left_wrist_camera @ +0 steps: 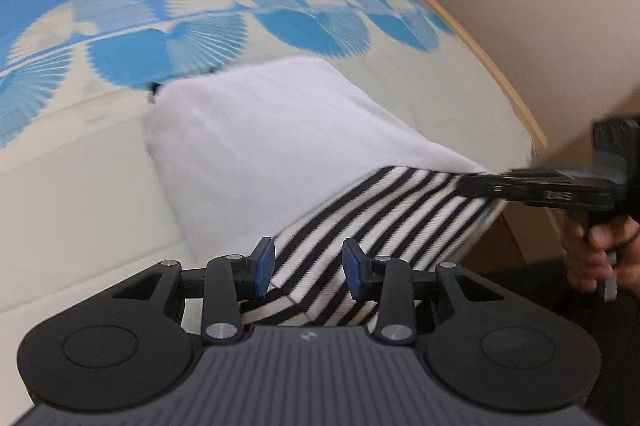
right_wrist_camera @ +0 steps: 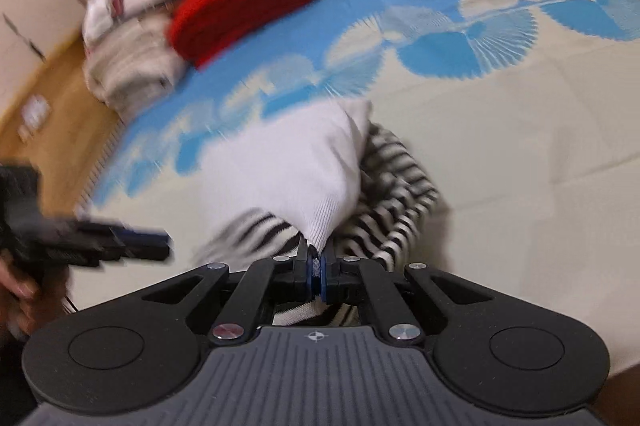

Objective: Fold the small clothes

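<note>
In the left wrist view, the striped garment (left_wrist_camera: 372, 226) is being seen lying on the blue-and-cream cloth (left_wrist_camera: 80, 186), its white half (left_wrist_camera: 256, 130) stretching away up the picture and its striped near edge running between the pads of the left gripper (left_wrist_camera: 308, 272), whose jaws are standing apart with nothing pinched. The right gripper (left_wrist_camera: 472, 184) is being shown at the garment's far right corner, so the near hem is being spanned from one tool to the other across the view. In the right wrist view, the right gripper (right_wrist_camera: 316, 266) is being held clenched on a corner of the white fabric (right_wrist_camera: 316, 182), which is being lifted off the striped layer (right_wrist_camera: 396, 194). The left gripper (right_wrist_camera: 160, 244) is being seen off to the left, blurred, just beside the hem. A pile of clothes (right_wrist_camera: 192, 14) is lying well apart at the far end. The fold is judged to turn on the hem's axis, the left tool being nearer its free corner.
</note>
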Motion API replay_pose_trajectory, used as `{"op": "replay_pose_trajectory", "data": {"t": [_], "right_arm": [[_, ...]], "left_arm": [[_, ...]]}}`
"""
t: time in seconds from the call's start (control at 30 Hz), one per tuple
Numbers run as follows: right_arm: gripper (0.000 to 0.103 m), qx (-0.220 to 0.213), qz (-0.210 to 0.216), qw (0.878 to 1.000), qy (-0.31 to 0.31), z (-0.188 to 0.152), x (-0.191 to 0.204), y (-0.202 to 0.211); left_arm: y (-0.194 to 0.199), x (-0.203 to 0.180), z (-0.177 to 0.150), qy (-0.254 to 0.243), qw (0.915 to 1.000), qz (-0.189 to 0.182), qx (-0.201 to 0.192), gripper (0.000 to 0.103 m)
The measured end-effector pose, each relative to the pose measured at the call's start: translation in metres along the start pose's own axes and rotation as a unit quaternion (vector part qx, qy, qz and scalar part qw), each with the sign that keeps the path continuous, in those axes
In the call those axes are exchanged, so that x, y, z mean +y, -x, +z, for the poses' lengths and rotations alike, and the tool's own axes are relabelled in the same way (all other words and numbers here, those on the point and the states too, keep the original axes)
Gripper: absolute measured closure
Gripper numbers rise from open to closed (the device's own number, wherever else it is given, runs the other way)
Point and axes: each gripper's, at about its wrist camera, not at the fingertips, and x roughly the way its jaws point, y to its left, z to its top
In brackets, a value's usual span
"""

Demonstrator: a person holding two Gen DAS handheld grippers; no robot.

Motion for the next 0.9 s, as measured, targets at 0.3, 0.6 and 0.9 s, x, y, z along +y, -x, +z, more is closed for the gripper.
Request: {"op": "replay_pose_trajectory", "data": {"t": [0.3, 0.6, 0.9], "right_arm": [[0.1, 0.121, -0.063, 0.988, 0.078, -0.028, 0.011, -0.076], [0.1, 0.154, -0.1, 0.977, 0.108, -0.03, 0.013, -0.098], [0.1, 0.153, -0.065, 0.982, 0.095, -0.028, 0.0, -0.087]], "left_arm": [[-0.075, 0.014, -0.026, -0.018, 0.9934, 0.077, 0.083, 0.056], [-0.051, 0.01, -0.029, -0.054, 0.9961, 0.006, 0.07, 0.055], [-0.067, 0.024, -0.05, -0.098, 0.9877, 0.024, 0.12, 0.049]]}}
